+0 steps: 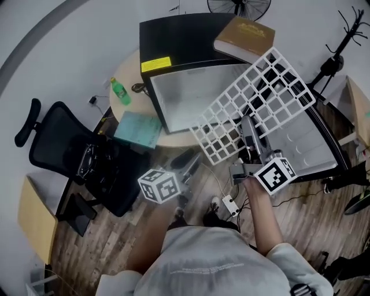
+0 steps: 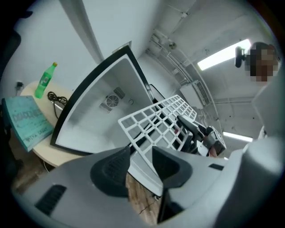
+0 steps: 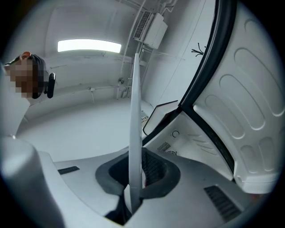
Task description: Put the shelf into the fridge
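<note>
Right gripper view shows the right claw (image 3: 136, 168) gripping the shelf (image 3: 135, 107) by 1 edge while the left claw (image 2: 139, 156) is open, so it may tilt and bump the fridge (image 3: 187, 143) ahead.

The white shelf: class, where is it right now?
In the head view the shelf sits right of centre, clamped in the right gripper, in front of the open fridge.

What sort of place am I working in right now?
Likely an office or lab room, not a kitchen: the mini fridge sits on a round table, with a black office chair beside it and a standing fan behind.
</note>
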Available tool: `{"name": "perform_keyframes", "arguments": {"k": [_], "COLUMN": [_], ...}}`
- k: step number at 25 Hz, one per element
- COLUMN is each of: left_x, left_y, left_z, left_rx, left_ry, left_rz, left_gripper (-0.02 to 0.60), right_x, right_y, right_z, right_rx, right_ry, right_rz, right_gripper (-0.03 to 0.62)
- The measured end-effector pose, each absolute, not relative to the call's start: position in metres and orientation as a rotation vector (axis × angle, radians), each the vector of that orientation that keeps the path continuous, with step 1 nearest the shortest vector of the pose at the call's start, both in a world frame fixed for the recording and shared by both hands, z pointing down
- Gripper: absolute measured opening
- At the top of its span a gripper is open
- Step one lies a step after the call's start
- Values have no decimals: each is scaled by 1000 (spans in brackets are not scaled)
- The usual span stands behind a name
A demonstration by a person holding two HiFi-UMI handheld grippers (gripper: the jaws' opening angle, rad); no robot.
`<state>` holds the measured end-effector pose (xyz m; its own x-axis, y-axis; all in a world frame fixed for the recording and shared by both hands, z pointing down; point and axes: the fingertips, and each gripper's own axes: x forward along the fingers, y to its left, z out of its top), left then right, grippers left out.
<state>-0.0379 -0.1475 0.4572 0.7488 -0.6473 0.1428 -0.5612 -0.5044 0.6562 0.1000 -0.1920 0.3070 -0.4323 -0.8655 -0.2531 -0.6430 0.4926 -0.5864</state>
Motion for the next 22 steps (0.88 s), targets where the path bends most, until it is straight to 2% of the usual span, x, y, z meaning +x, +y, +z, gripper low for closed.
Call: {"name": "perform_keyframes", "arguments": {"k": [9, 13, 22], "left_x": [-43, -41, -45], "left_y": [-174, -179, -181], "left_z": [475, 483, 492], "left_rx": [2035, 1969, 1827], "left_ry": [-957, -943, -893], "left_rz": [-236, -269, -351], "left_gripper": [149, 109, 95], "right_x": [83, 78, 72], "right_y": [-207, -209, -208], "right_z": [325, 330, 334], "right_rx": [-1114, -1088, -1067], "right_ry": [2247, 2258, 2258], "right_rz": [-614, -620, -616], "right_gripper": [39, 40, 40]}}
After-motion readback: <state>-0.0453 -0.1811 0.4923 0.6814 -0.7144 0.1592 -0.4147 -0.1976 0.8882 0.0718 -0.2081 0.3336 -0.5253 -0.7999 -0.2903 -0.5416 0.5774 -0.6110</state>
